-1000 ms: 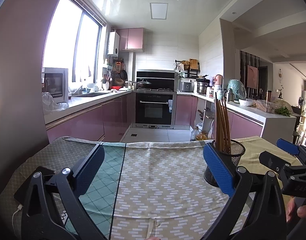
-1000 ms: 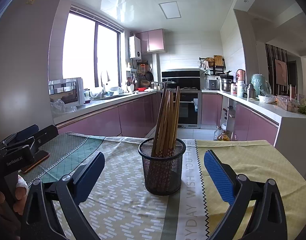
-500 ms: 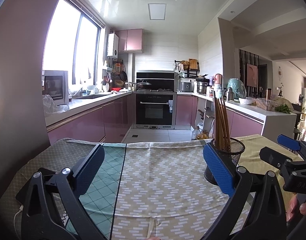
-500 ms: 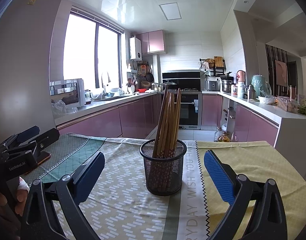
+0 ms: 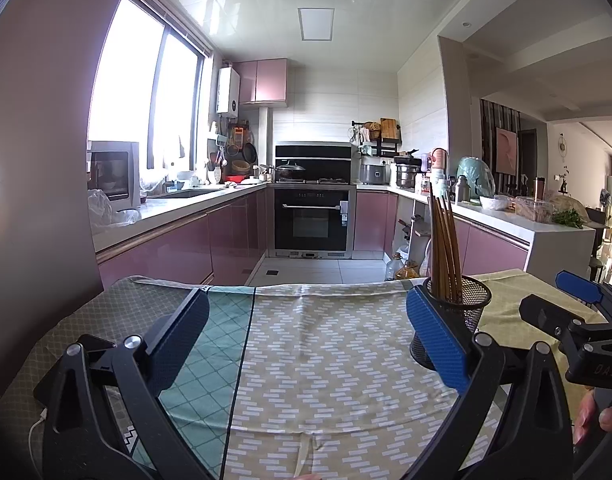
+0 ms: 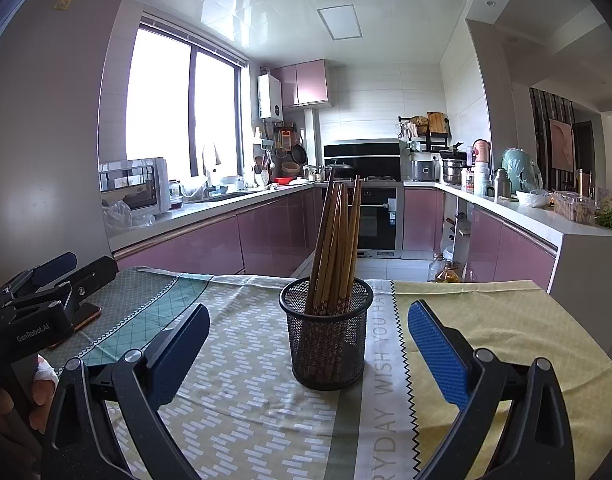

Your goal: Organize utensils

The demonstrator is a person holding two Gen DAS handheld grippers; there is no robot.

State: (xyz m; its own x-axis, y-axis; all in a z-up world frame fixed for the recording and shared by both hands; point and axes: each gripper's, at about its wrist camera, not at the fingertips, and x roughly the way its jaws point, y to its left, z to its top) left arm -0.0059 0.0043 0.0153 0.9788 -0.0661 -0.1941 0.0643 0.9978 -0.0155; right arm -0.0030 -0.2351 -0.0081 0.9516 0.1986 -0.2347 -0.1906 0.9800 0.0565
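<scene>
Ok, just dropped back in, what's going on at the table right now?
A person holds a gripper in each hand over the cloth-covered table. Both the left gripper and the right gripper are open and hold nothing. The wooden chopsticks stand bundled in the black mesh holder, which sits ahead of the right gripper, between its fingers but apart from them. No loose utensils show on the cloth.

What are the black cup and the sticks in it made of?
The cup looks like black metal mesh: you can see through its tiny holes, and its rim is a solid ring. The chopsticks look like wood or bamboo, brown with a dull streaky grain; which of the two I cannot tell.
</scene>
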